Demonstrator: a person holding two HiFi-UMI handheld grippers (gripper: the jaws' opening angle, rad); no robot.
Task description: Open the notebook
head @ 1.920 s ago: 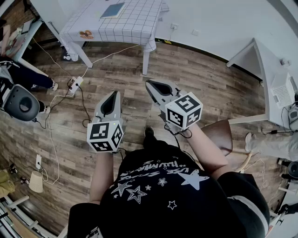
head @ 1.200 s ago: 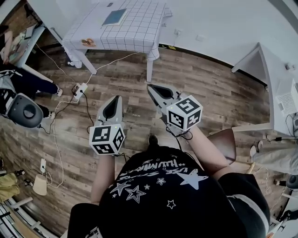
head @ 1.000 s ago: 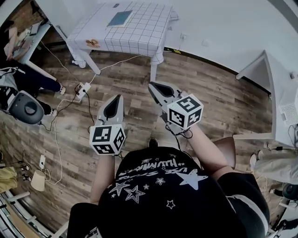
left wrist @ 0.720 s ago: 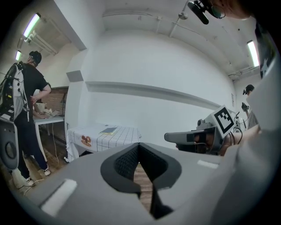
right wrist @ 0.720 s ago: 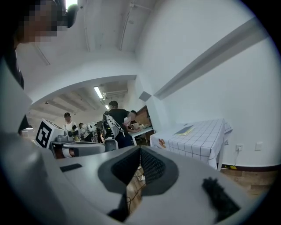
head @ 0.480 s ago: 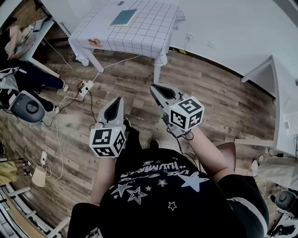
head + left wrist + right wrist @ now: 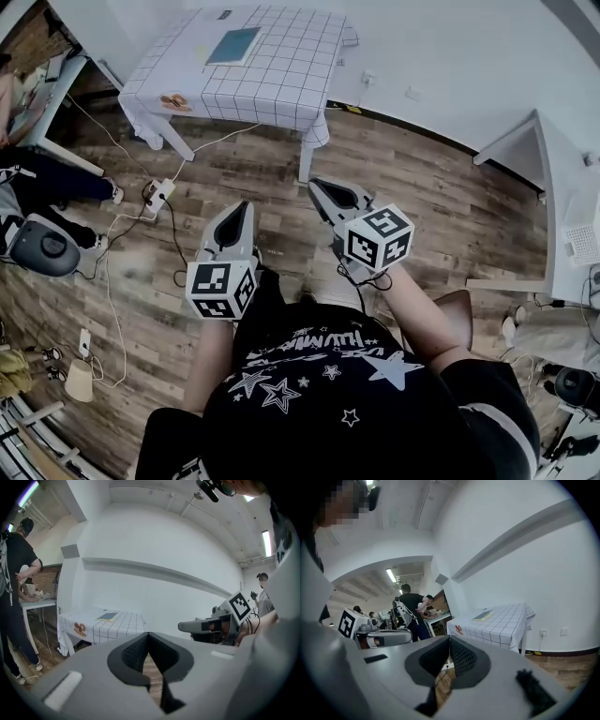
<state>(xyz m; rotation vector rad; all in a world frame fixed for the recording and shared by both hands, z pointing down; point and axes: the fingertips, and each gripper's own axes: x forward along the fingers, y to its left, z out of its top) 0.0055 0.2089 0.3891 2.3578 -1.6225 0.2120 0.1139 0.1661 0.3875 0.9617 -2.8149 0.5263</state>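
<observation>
Both fwd, side-by-side: L gripper point(image 7: 244, 206), R gripper point(image 7: 317, 186); jaws together.

Open floor point(image 7: 281, 187) ran forward to the checked table point(image 7: 281, 84); its near leg point(image 7: 305, 161) and a trailing cable point(image 7: 225, 138) stood in that approach; free tabletop surrounded the notebook point(image 7: 232, 45); white desk point(image 7: 558, 178) stood well right.

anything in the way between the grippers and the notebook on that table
Nothing visible. Only bare wood floor lies between the left gripper, the right gripper and the table. The notebook lies flat on its checked cloth with nothing on top.
</observation>
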